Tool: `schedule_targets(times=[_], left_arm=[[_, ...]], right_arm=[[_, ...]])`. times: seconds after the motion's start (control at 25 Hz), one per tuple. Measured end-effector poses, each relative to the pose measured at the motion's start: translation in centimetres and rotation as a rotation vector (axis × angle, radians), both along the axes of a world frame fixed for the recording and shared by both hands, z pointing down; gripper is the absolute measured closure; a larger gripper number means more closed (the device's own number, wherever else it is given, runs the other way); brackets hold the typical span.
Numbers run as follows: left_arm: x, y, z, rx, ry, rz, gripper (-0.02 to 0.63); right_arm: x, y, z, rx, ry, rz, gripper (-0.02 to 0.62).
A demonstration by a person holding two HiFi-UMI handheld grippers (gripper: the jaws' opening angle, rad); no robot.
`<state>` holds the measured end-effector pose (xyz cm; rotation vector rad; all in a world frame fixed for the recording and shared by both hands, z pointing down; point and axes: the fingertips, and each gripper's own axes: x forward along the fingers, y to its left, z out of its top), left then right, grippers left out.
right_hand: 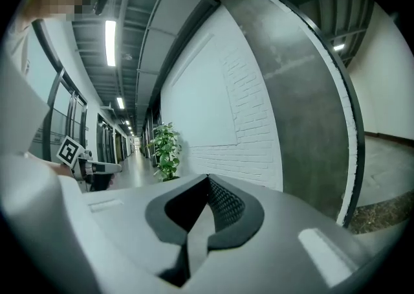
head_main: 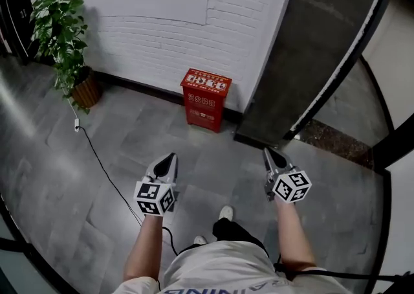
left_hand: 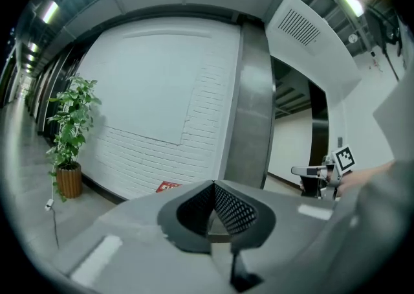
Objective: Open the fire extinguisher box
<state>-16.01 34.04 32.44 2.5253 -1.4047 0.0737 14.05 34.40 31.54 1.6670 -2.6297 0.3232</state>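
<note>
Standing well beyond left gripper (head_main: 171,157): red box (head_main: 206,100)

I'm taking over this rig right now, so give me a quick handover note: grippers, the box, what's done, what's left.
Left gripper: shut, empty, held in the air.
Right gripper: shut, empty, held in the air.
Fire extinguisher box: red, on the floor against the white brick wall, beside the grey pillar. It is ahead of both grippers and apart from them, with its lid closed.
Done: nothing on the box.
Left: walk up, probably open the jaws, and lift the lid.
</note>
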Motion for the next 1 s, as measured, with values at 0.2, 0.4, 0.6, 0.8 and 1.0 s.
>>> schedule_targets(times=[0.2, 0.4, 0.6, 0.8, 1.0], left_arm=[[-0.3, -3.9, 1.1, -0.016, -0.012, -0.013, 0.6], [-0.2, -10.2, 1.7, -0.025, -0.044, -0.038, 0.6], [2.3, -18.9, 2.6, -0.056, -0.06, -0.052, 0.6], [4.9, -27.4, 2.1, -0.056, -0.095, -0.054, 0.6], [5.6, -33.0, 1.4, -0.052, -0.12, -0.046, 0.6]], right_arm=[[-1.0, -4.8, 1.6, -0.014, -0.015, -0.025, 0.589], [-1.5, -11.7, 3.9, -0.041, -0.047, -0.056, 0.589], [-0.2, -20.3, 4.8, -0.062, -0.057, -0.084, 0.589], [1.3, -28.7, 6.4, -0.099, -0.076, -0.114, 0.589], [0.7, -34.1, 7.3, -0.11, -0.108, -0.131, 0.589]])
